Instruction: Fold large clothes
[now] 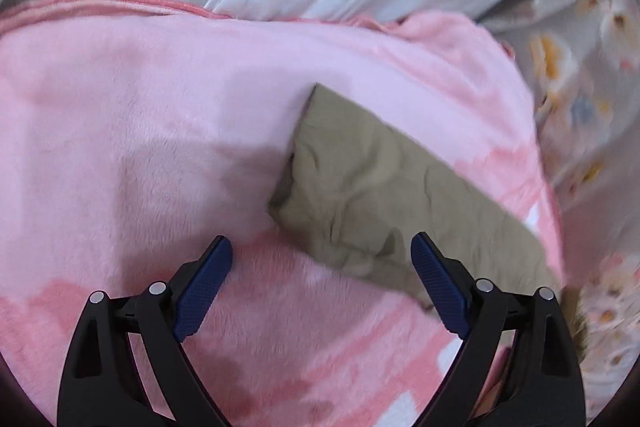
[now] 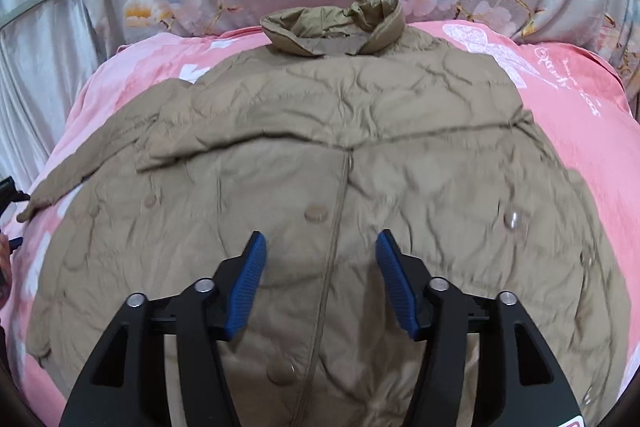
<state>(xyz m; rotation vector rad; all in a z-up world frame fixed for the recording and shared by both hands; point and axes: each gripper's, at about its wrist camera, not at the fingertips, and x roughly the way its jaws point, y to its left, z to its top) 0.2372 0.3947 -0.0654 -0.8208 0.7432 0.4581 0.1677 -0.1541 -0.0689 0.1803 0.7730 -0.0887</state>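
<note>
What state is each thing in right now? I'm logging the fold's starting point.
Left gripper: open, holding nothing, above the sleeve end.
Right gripper: open, holding nothing, over the jacket's front.
Jacket: spread flat, front up, buttoned shut, unfolded.
Collar: standing open.
Sleeve: lying stretched out on the blanket.
Pink blanket: spread under the jacket.

Left gripper (image 1: 322,247) jaws spread above khaki sleeve (image 1: 384,187).
</note>
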